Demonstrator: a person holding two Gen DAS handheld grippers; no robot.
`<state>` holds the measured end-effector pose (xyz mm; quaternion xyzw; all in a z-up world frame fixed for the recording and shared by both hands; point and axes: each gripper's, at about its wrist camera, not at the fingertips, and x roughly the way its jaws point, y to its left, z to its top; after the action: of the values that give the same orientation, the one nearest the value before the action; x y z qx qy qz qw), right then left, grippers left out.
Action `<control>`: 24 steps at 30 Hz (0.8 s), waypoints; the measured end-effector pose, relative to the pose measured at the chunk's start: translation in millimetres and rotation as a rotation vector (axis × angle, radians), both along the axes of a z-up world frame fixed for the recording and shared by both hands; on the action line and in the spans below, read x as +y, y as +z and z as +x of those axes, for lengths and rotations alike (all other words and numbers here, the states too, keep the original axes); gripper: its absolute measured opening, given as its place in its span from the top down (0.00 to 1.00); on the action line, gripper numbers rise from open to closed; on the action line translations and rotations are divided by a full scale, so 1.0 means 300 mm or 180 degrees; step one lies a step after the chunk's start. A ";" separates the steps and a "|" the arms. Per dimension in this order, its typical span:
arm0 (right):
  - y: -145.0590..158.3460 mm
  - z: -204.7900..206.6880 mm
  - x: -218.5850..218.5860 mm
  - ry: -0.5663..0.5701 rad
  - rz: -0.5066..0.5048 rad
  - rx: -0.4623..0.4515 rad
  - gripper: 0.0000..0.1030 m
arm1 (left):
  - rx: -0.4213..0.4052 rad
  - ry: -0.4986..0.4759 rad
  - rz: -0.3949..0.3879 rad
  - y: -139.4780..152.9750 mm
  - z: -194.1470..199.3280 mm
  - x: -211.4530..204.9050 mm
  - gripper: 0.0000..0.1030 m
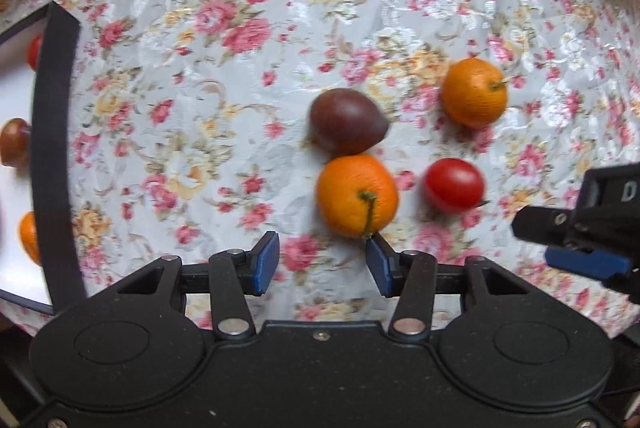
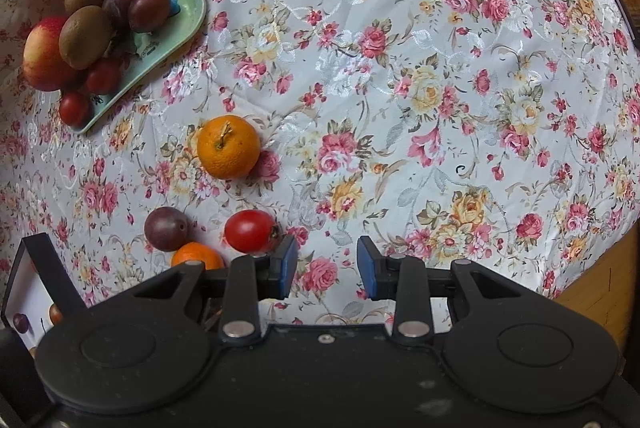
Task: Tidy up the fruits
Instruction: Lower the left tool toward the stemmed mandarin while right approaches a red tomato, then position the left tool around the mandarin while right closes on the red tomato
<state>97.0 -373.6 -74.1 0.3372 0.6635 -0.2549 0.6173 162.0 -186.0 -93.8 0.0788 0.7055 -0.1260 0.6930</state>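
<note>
Fruit loose on floral tablecloth (image 2: 400, 76). Left gripper (image 1: 322, 266) jaws apart, empty, orange (image 1: 357, 195) just ahead, touching plum (image 1: 346, 121); tomato (image 1: 454, 185) and second orange (image 1: 474, 92) nearby. Right gripper (image 2: 327, 267) jaws apart, empty. Green tray (image 2: 176, 16) far left holds kiwis, plums, tomatoes.
</note>
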 end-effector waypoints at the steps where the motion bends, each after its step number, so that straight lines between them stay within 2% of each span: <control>1: 0.001 0.006 0.008 0.0001 0.0009 -0.0040 0.65 | -0.0024 0.0009 0.0037 0.001 0.001 0.013 0.46; 6: 0.007 0.038 0.046 -0.0007 0.0113 -0.0283 0.65 | -0.0104 0.0126 0.0102 0.014 0.017 0.083 0.49; 9: 0.003 0.054 0.070 -0.0012 0.0063 -0.0385 0.65 | -0.0133 0.0185 0.0074 0.028 0.028 0.122 0.49; 15: -0.029 0.075 0.113 0.0050 -0.0352 -0.0403 0.65 | -0.0107 0.0267 -0.0029 0.037 0.039 0.155 0.49; 24: -0.072 0.066 0.133 -0.0041 -0.0377 -0.0403 0.60 | -0.0110 0.0293 -0.0050 0.057 0.065 0.200 0.49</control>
<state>116.9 -333.6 -95.8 0.3199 0.6047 -0.2759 0.6752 181.4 -125.9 -76.7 0.0431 0.6953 -0.0981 0.7107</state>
